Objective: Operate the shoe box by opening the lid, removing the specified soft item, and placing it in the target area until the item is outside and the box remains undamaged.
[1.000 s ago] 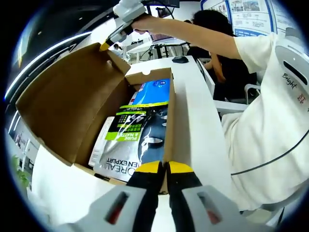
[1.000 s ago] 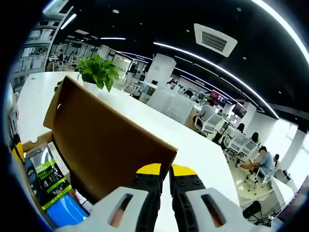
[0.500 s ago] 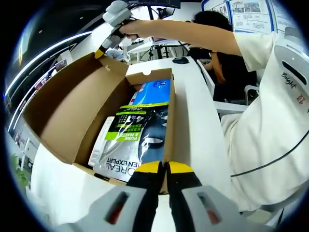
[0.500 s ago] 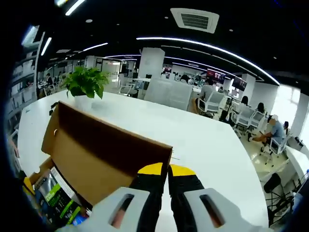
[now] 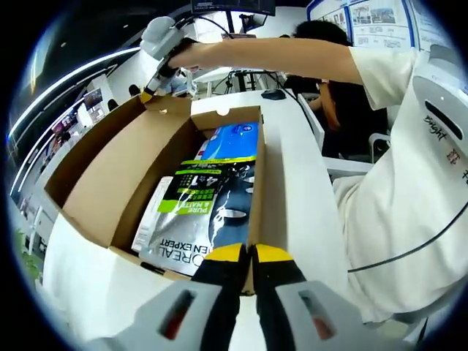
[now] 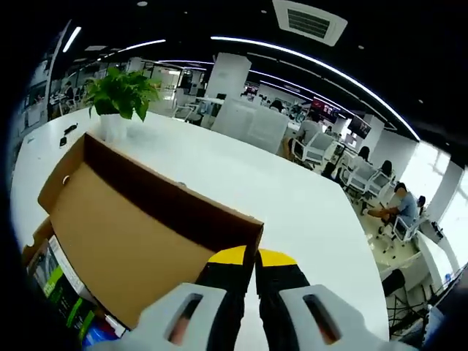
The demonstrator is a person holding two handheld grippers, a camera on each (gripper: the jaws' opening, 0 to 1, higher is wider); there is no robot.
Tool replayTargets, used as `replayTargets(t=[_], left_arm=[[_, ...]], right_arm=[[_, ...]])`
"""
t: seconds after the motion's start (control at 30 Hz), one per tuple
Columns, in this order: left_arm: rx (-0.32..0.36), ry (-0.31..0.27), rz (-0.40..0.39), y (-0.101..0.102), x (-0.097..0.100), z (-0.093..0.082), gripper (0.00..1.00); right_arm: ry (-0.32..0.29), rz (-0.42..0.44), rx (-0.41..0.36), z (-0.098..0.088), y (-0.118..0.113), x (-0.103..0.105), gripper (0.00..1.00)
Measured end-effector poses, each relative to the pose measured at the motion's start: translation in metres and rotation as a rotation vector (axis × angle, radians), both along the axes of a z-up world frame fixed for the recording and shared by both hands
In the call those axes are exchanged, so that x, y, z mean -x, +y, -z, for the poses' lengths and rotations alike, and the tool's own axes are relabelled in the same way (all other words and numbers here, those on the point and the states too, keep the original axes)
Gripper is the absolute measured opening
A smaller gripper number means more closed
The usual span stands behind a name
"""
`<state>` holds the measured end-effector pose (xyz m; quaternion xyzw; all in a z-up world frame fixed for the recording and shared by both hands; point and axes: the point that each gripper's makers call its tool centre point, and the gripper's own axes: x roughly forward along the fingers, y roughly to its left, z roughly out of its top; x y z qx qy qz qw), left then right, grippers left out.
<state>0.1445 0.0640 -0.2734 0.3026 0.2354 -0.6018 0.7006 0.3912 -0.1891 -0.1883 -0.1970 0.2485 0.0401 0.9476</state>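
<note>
An open brown cardboard shoe box (image 5: 260,183) lies on a white table. Its lid (image 5: 110,168) is folded back to the left. Inside lies a soft black, white and green pack (image 5: 205,208), and beyond it a blue pack (image 5: 234,140). My left gripper (image 5: 248,254) is shut on the box's near right wall. My right gripper (image 5: 148,93), held by an outstretched arm, pinches the lid's far corner. In the right gripper view the right gripper (image 6: 251,257) is shut on the lid's edge (image 6: 183,212), and the packs (image 6: 55,281) peek out at lower left.
A person in a white shirt (image 5: 409,183) stands close on the right of the table (image 5: 300,190). A dark mouse (image 5: 274,91) lies at its far end, near another seated person (image 5: 329,44). Beyond the lid stand a potted plant (image 6: 121,95) and office chairs (image 6: 351,183).
The lid has swung further back and down to the left, with the right gripper still on its corner. The left gripper and box body have stayed put.
</note>
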Motion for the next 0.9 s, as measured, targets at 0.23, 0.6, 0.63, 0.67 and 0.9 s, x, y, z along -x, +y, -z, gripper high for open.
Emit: replayTargets(t=[0.23,0.6,0.63,0.67,0.9], left_arm=[[0.018,0.001,0.004,-0.001,0.000,0.000,0.04],[0.019,-0.001,0.009,-0.001,0.000,-0.001,0.04],[0.019,-0.001,0.010,-0.001,0.000,-0.001,0.04],[0.020,-0.002,0.010,-0.001,0.000,-0.001,0.04],[0.018,-0.006,0.009,0.000,0.000,-0.001,0.04]], right_arm=[[0.063,0.019,-0.049,0.024,-0.003,-0.006,0.01],[0.114,0.029,-0.053,0.051,-0.001,-0.006,0.01],[0.114,0.030,-0.055,0.053,-0.001,-0.006,0.01],[0.122,0.029,-0.055,0.059,-0.001,-0.006,0.01],[0.123,0.020,0.060,0.065,0.000,-0.008,0.02]])
